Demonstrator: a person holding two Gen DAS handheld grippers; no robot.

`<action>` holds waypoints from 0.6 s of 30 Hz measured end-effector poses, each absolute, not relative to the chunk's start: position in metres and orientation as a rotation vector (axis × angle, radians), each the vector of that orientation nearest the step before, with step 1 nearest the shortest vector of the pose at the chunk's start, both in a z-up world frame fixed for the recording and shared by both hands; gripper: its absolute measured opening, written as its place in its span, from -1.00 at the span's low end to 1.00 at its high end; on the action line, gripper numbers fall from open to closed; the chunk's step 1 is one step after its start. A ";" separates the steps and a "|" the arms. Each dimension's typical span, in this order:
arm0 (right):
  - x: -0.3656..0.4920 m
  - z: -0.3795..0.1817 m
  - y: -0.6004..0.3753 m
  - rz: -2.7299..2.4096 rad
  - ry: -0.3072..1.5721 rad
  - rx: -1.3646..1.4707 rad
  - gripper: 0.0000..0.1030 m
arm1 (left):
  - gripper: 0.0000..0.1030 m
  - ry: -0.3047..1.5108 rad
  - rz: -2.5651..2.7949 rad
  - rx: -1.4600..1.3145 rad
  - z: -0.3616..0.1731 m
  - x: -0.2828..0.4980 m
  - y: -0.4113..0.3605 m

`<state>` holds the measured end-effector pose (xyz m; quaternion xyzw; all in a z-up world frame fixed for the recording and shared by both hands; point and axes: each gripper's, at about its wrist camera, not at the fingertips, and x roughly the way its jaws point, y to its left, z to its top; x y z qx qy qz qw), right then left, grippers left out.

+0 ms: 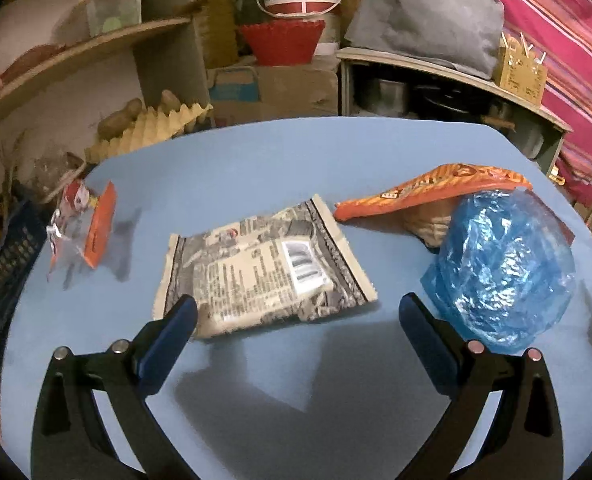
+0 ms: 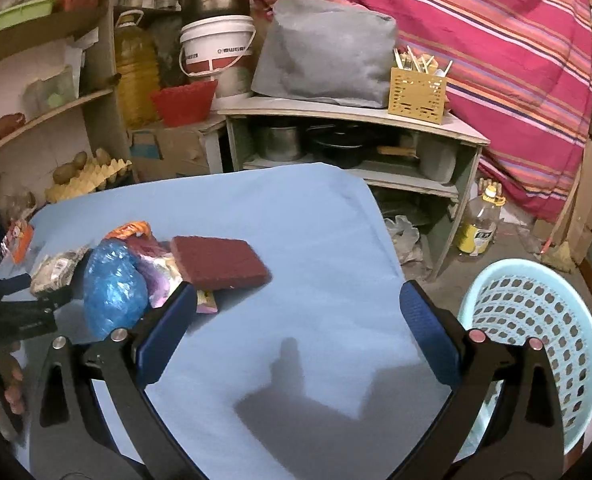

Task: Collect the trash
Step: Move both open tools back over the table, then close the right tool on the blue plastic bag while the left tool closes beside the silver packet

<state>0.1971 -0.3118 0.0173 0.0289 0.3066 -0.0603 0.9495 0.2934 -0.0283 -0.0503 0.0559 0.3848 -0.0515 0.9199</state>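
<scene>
The left gripper point(image 1: 298, 316) is held open and empty, low over the table point(image 1: 256, 160); the printed wrapper point(image 1: 264, 268) lies flat just ahead between its jaws, long axis slanting toward the far right. A barcode is seen on it, the text too blurred to be read. The blue bag point(image 1: 500, 268) is found just beside the right jaw, the orange packet point(image 1: 428, 192) beyond it. The right gripper point(image 2: 298, 314) is spread open and empty, farther off; the basket point(image 2: 536, 320) stands off the table's right edge

White bucket point(image 2: 216, 50), grey bag point(image 2: 324, 52), striped cloth point(image 2: 496, 60), egg tray point(image 1: 152, 130).
</scene>
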 end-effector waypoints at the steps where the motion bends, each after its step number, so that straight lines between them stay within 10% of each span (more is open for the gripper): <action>1: 0.198 0.017 -0.311 -0.118 0.623 0.073 0.92 | 0.91 0.786 -0.102 0.136 -0.051 0.295 -0.031; 7: 0.201 0.019 -0.305 -0.092 0.624 0.100 0.92 | 0.85 0.826 -0.131 0.125 -0.055 0.307 -0.033; 11: 0.205 0.018 -0.295 -0.076 0.629 0.094 0.92 | 0.11 0.849 -0.169 0.084 -0.059 0.310 -0.027; 18: 0.211 0.015 -0.273 -0.044 0.639 0.065 0.92 | -0.55 0.817 -0.164 0.125 -0.055 0.300 -0.027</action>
